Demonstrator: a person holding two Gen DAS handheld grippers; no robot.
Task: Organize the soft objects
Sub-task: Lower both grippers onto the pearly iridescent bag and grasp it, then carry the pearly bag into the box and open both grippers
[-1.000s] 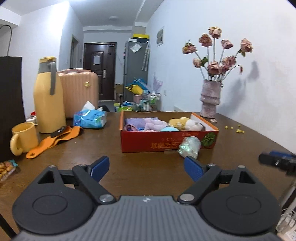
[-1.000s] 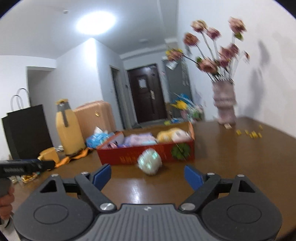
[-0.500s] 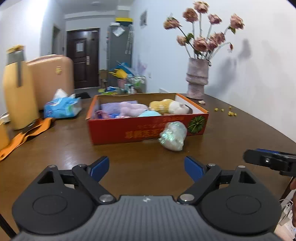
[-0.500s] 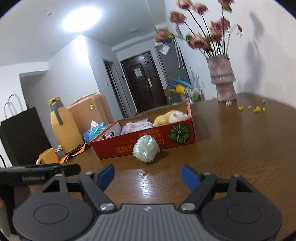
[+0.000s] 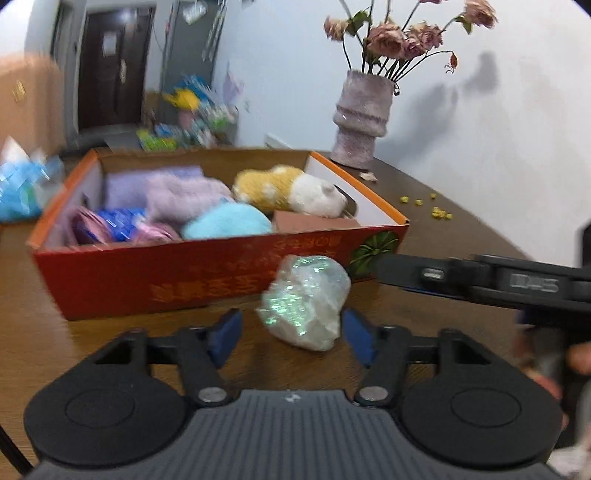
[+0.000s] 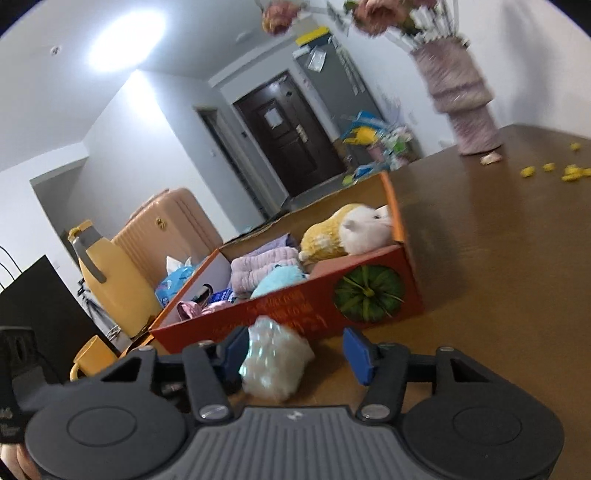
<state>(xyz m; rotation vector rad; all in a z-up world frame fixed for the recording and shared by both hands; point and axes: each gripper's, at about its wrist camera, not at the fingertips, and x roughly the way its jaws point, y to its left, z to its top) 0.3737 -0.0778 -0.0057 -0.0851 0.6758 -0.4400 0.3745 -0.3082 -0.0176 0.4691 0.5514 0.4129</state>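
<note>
- My left gripper has just been closing its blue pads, but they are not pressing on anything. The crinkly, shiny, see-through plastic bundle sits on the table between them. There is a gap at the left pad. The right pad is very near the bundle, and I cannot tell if it touches.
- My right gripper has also just been closing, and it holds nothing. The same shiny bundle lies by its left pad, maybe touching it. The right pad is well apart from the bundle.
- In the left wrist view, the black body of my right gripper reaches in from the right, just past the bundle. A bit of a hand shows under it.
- Just behind the bundle is the red cardboard box with orange rims and a green pumpkin picture. The bundle is outside it, right by its front wall.
- Inside the box I see a yellow and white plush toy, a fuzzy light blue ball, a soft purple cloth and some small shiny packets.
- Further off to the right stands a bumpy pink-grey vase with dried pink roses.
- Tiny yellow bits lie on the brown wooden table near the vase.
- Far left in the right wrist view are a yellow jug, a yellow mug and a peach suitcase.
</note>
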